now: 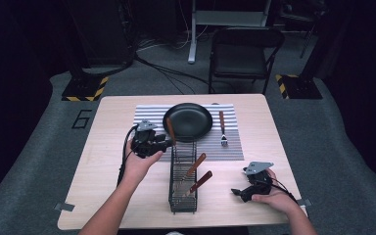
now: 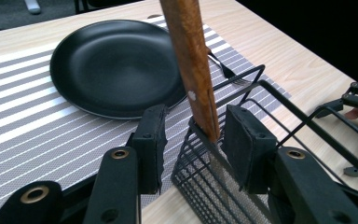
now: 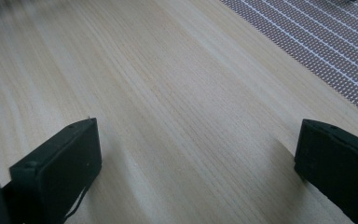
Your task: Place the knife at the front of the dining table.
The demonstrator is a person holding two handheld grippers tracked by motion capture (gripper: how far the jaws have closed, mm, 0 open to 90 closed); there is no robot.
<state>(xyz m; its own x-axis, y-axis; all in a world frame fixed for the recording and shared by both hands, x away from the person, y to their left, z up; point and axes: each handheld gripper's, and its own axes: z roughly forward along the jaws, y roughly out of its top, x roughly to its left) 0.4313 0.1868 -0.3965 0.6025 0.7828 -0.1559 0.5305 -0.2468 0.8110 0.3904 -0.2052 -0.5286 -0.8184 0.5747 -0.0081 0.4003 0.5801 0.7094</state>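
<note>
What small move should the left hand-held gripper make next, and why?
Probably close the left hand-held gripper. Its jaws stand open on either side of the wooden handle that rises from the wire rack, with a gap at each side, so nothing is held yet.

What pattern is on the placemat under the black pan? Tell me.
Grey and white stripes on the placemat, clearest in the left gripper view.

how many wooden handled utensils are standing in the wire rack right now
3. One handle rises at the far end of the wire rack, between the left gripper jaws. Two more, and, lean mid-rack. The fork lies outside on the striped mat.
</note>
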